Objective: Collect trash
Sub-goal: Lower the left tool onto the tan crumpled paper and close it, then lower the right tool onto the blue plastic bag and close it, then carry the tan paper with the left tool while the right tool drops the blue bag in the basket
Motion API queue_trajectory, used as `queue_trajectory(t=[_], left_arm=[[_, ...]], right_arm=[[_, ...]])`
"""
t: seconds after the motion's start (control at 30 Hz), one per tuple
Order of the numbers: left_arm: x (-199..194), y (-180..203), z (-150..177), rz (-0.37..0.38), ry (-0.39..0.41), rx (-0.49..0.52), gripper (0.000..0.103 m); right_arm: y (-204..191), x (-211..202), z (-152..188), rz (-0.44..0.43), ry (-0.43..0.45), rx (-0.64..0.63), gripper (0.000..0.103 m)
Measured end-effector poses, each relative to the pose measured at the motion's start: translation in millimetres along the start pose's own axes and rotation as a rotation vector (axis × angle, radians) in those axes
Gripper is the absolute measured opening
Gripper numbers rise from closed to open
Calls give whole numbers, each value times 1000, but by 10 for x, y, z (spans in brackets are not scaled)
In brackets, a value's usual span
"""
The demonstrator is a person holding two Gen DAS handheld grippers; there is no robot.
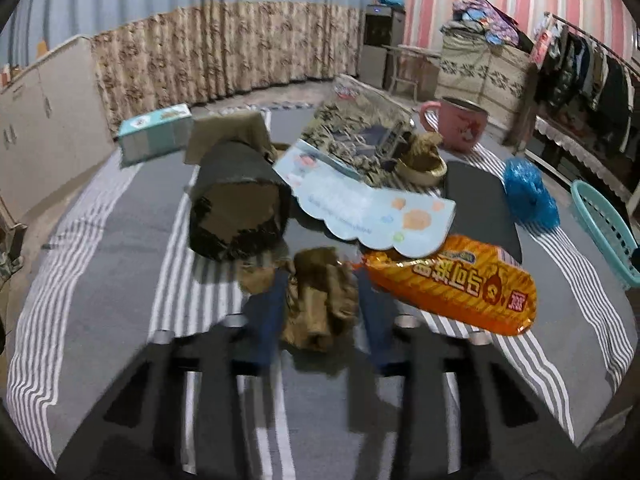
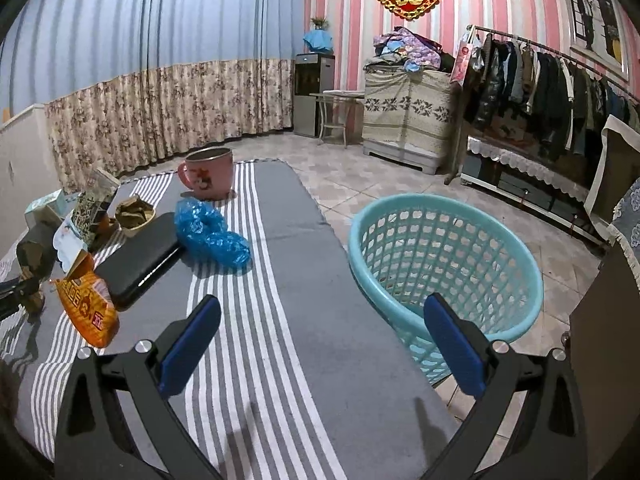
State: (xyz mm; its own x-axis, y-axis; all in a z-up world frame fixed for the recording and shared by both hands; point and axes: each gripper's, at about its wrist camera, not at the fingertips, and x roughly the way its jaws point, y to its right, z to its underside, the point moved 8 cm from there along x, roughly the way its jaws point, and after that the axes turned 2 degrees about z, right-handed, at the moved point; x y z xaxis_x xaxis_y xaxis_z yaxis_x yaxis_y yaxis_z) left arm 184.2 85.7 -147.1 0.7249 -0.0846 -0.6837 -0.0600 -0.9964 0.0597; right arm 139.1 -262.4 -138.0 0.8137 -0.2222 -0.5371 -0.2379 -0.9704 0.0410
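Note:
A crumpled brown paper wad (image 1: 320, 304) lies on the grey striped table cloth (image 1: 120, 280), and my left gripper (image 1: 320, 280) is shut on it, one blue pad against each side. An orange snack packet (image 1: 452, 284) lies just right of it. A crumpled blue plastic bag (image 1: 530, 192) sits further right. In the right wrist view my right gripper (image 2: 322, 304) hangs open and empty over the table's right edge. Its right finger is in front of a teal mesh basket (image 2: 444, 264) on the floor. The blue plastic bag (image 2: 208, 232) and orange snack packet (image 2: 88, 308) lie to its left.
A dark cardboard roll (image 1: 236, 204), a pale blue card (image 1: 372, 208), a patterned box (image 1: 360, 132), a small bowl of brown scraps (image 1: 424, 160), a black flat case (image 1: 480, 204), a pink mug (image 1: 460, 124) and a teal tissue box (image 1: 156, 132) crowd the far table. A clothes rail (image 2: 560, 76) lines the right wall.

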Motion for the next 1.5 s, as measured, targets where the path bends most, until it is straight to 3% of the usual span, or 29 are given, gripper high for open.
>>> queue_trajectory(t=[0.2,0.4,0.6,0.83,0.87,0.93,1.0,1.07,1.23,1.5], left_arm=[[-81,76,-76,5,47,31,22],[-173,105,-411,1,112,67,22],[-149,159,-807,0,185,92,22],[12,165,-1018,4,192,93,22],[19,163,-1015,4,193,94,22],[47,152,-1033,5,184,87,22],[54,151,-1042,1,179,77,22],[44,162,-1061,-9,179,79,22],[-30,292,-1108,-20,195,89,22],[-124,1105,-1136,55,220,141,23]], right_arm=[[-85,69,-60,-12,-12,-34,99],[-256,205,-241,-38,-15,-62,99],[-596,546,-416,-87,-60,-96,99],[-1031,1023,-481,-111,-139,-170,98],[-1077,1077,-470,-116,-150,-180,93],[-1170,1223,-402,-134,-197,-208,73],[-1227,1357,-314,-196,-265,-199,42],[-1209,1342,-316,-254,-267,-162,33],[-797,974,-521,-234,-166,-160,32],[653,523,-728,-25,-100,-39,32]])
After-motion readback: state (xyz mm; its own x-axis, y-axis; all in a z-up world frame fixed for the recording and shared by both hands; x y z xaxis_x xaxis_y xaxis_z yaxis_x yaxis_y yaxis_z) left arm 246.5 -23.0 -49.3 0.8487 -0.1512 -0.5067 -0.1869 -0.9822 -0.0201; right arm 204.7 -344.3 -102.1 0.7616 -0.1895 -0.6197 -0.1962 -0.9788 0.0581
